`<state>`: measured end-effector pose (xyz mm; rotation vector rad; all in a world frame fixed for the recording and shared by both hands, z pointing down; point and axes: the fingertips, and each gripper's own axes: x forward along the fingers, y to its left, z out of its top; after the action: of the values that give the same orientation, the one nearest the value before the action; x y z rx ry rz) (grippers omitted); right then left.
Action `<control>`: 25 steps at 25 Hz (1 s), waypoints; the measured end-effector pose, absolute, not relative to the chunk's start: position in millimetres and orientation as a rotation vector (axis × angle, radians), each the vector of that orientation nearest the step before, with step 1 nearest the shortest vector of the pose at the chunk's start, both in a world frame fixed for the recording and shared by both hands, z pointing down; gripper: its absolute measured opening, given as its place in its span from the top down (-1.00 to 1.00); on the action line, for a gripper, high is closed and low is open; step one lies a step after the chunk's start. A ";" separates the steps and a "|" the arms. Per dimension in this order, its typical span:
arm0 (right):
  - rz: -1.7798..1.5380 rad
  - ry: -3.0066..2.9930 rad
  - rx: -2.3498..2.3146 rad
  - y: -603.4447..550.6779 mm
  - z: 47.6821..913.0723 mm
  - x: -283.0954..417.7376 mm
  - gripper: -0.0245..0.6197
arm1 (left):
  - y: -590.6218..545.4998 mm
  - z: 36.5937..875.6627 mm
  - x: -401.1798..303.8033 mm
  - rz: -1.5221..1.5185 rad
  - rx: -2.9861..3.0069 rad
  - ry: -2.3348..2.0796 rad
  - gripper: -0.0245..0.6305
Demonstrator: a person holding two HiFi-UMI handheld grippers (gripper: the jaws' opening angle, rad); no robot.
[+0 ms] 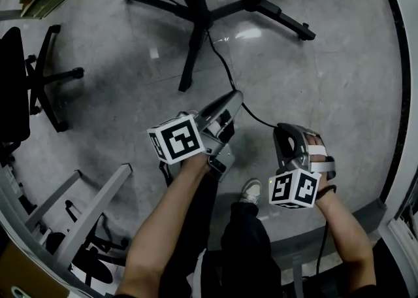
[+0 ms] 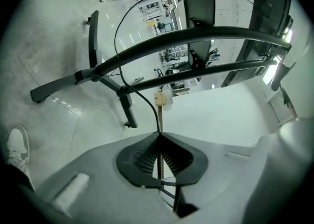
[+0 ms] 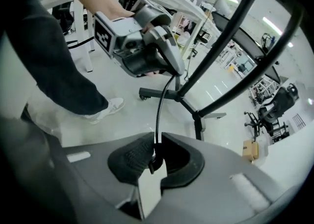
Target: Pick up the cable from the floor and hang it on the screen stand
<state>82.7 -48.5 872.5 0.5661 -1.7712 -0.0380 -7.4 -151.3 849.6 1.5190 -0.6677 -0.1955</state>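
Above the floor (image 1: 326, 81), the cable (image 1: 258, 119) (thin, black) spans left claw (image 1: 236, 99) to right claw (image 1: 281, 131), both clamped on it.

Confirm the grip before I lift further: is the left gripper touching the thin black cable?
Touching. The left gripper view shows the left gripper with its jaws shut on the thin black cable, which emerges from between their tips.

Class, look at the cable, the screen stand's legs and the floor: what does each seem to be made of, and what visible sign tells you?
Cable: probably rubber or plastic sheathing, matt black; it bends in smooth curves.
Stand legs: likely painted metal, black, satin; they are straight, rigid bars.
Floor: looks like polished stone or concrete, mottled grey, glossy with light reflections.
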 end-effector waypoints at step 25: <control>-0.817 -1.686 0.888 -155.7 495.2 111.4 0.79 | -159.7 446.4 -2.7 -0.537 1.961 -0.647 0.82</control>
<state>111.4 -155.7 495.2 0.8877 -1.6858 -0.8167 -2.7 -159.7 446.4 1.9613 -0.6466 -0.5373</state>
